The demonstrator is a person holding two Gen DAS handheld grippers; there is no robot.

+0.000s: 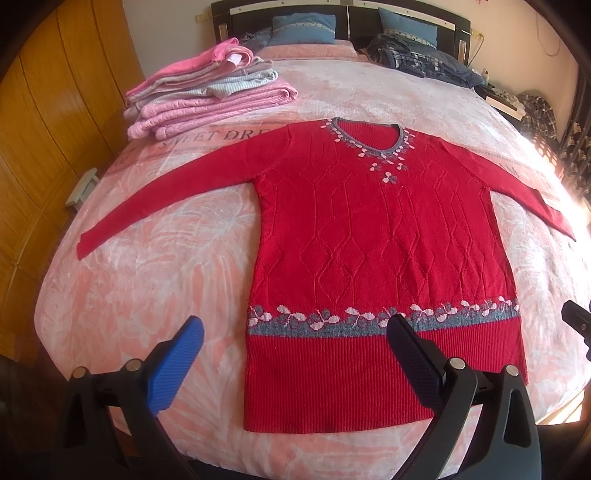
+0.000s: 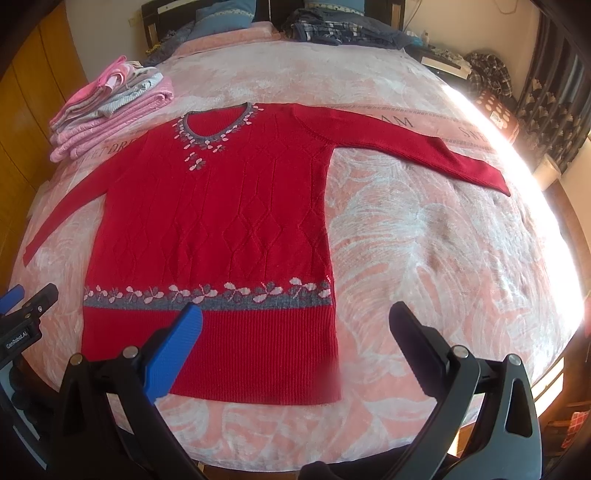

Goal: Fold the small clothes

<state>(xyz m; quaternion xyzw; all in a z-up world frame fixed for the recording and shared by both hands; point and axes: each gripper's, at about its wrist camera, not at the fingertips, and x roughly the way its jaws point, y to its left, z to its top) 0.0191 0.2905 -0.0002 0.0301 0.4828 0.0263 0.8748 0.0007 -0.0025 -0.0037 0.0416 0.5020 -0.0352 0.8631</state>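
Far left: wooden wardrobe doors (image 1: 48, 122) alongside the bed (image 1: 147, 266), which has a pink leaf-print cover w/ "SWEET DRE…" lettering. On the bed's left side, toward the headboard, a stack of folded pink and grey clothes (image 1: 207, 96) sits just beyond the red sweater's left shoulder, apart from it. Left gripper (image 1: 295, 350) hovers near the foot edge of the bed, jaws spread wide, nothing between them; its blue pad is over bare cover just left of the hem, its black finger over the sweater's ribbed bottom band. Red sweater (image 1: 369, 229) lies flat, front up, mid-bed, neck toward the headboard, both sleeves stretched out to the sides, grey band w/ pink flowers above the ribbed hem, flower trim round the neckline. Right gripper (image 2: 295, 332) also wide apart and empty; blue pad over the ribbed hem, black finger over bare cover right of the sweater. At the headboard: blue pillows (image 1: 303, 27) and a heap of dark plaid clothing (image 1: 417, 55). Far right edge of bed is blown out by sunlight, detail there unclear
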